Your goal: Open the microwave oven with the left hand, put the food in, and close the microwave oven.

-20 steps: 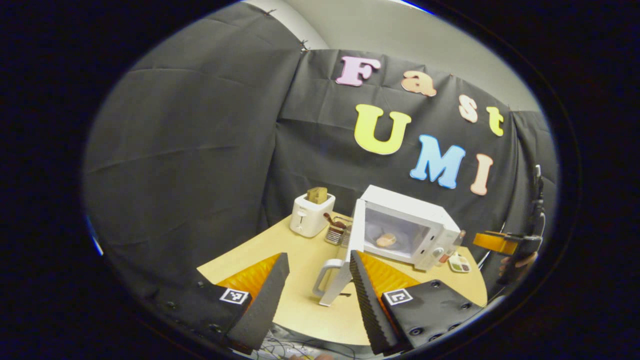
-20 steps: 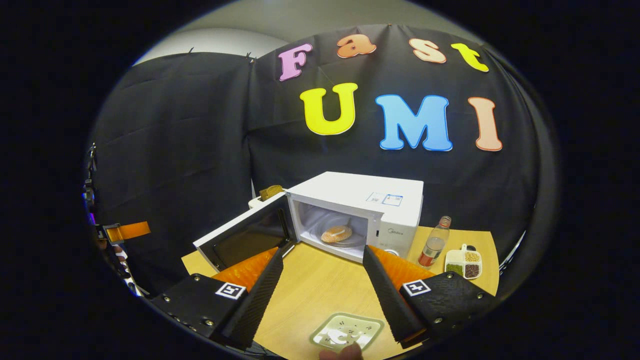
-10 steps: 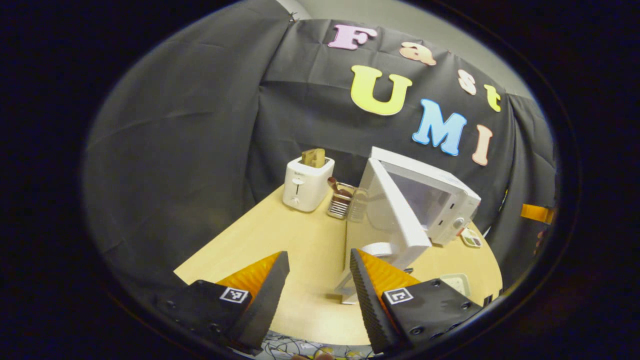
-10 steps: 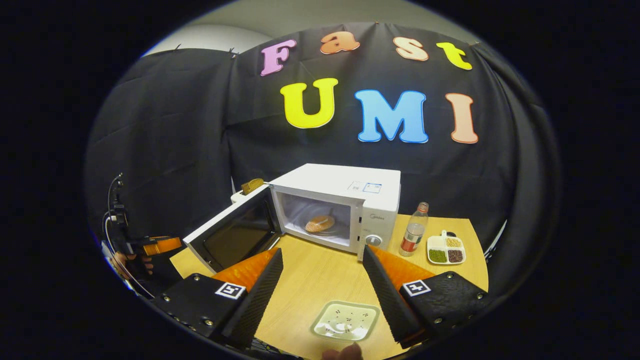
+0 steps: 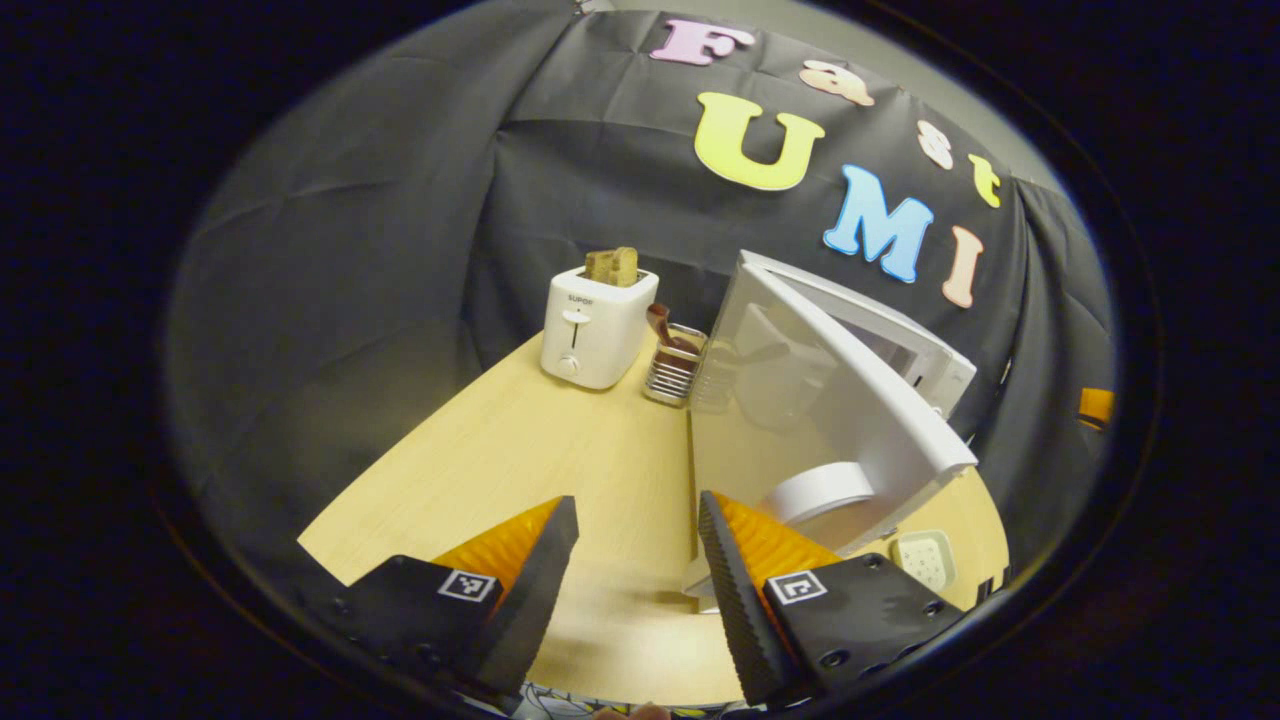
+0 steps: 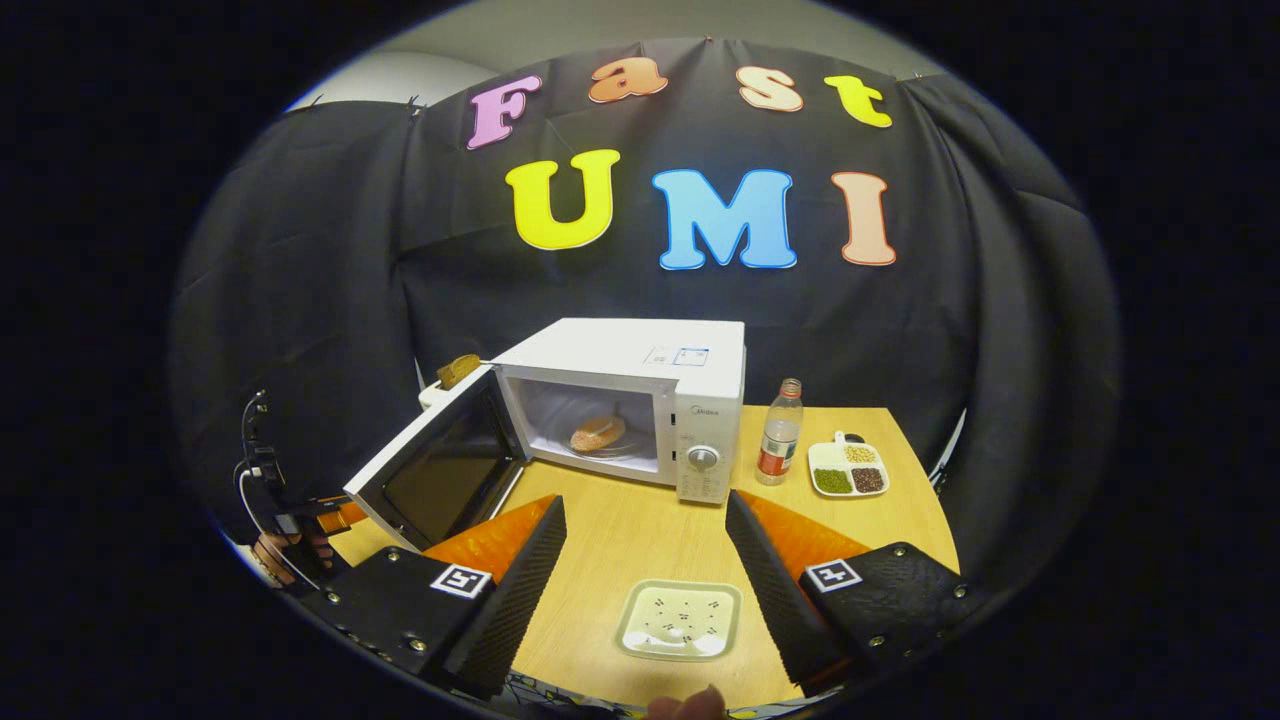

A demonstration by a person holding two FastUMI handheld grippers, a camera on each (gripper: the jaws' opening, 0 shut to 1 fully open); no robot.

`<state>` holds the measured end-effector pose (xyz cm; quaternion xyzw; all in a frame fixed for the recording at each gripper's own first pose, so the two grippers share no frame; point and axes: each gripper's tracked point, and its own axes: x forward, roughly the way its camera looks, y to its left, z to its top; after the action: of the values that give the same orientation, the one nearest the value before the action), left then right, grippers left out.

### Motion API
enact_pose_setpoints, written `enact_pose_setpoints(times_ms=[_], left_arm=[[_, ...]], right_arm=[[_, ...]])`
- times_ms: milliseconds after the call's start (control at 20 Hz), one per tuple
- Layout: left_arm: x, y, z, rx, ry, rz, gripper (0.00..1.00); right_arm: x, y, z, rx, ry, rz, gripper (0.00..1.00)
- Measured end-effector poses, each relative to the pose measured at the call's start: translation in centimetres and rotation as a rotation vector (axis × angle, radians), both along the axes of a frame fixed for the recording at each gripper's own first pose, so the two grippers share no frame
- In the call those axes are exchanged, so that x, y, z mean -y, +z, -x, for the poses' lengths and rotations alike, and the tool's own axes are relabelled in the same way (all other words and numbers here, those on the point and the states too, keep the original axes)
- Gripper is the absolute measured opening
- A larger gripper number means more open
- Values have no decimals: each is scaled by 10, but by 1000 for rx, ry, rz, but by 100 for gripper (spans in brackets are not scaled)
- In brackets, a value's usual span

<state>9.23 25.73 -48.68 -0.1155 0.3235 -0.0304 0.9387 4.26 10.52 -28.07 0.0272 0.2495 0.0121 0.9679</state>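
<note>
Over the last second the left tool (image 5: pixel 630 580) has swung in behind the open microwave door (image 5: pixel 850 400), which now looms large just ahead of its right finger; a second ago the door stood farther off, with the oven cavity showing past it. The right tool (image 6: pixel 645 590) has drawn back from the microwave oven (image 6: pixel 640 400), which now sits smaller and farther away. Judging by this, the food is already placed and only the closing push remains.

The food, a round golden bun (image 6: pixel 598 432), lies on the glass turntable inside the cavity. The oven is a glossy white box with a dial on its panel; the door is a flat white slab with a dark window and a curved handle (image 5: pixel 825 490).

Both tools are spread wide and hold nothing; their fingers carry ribbed pads. On the pale wood-grain worktop (image 6: pixel 640 530) sits a shallow square tray (image 6: pixel 680 620), and a white toaster (image 5: pixel 595 325) stands at the back.
</note>
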Motion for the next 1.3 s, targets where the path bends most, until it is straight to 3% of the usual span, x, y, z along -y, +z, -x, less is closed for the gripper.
enact_pose_setpoints(times_ms=[200,250,300,500,550,650,700,750,950,1000,1300], left_arm=[[59,8,-18,28,-126,1,83],[72,9,-25,40,-156,-14,78],[88,11,-31,50,-191,-23,84],[149,19,-56,70,-303,-30,83],[160,22,-62,81,-318,-28,89],[185,27,-76,95,-345,-19,89],[195,30,-84,102,-357,-15,78],[202,30,-94,110,-360,-25,83],[237,31,-123,122,-393,-3,78],[245,31,-132,127,-402,-4,83],[284,27,-173,140,-433,9,83]], right_arm=[[15,0,11,-17,-47,-16,98],[19,1,12,-15,-59,-22,98],[24,0,14,-16,-72,-21,98],[48,7,22,-10,-118,-11,98],[55,8,23,-10,-133,-5,98],[68,9,27,-12,-165,-5,98],[75,10,29,-10,-182,-8,98],[82,10,30,-12,-198,-11,98],[104,7,30,-22,-255,-18,98],[108,7,30,-23,-266,-18,98],[127,0,19,-39,-307,-8,98]])
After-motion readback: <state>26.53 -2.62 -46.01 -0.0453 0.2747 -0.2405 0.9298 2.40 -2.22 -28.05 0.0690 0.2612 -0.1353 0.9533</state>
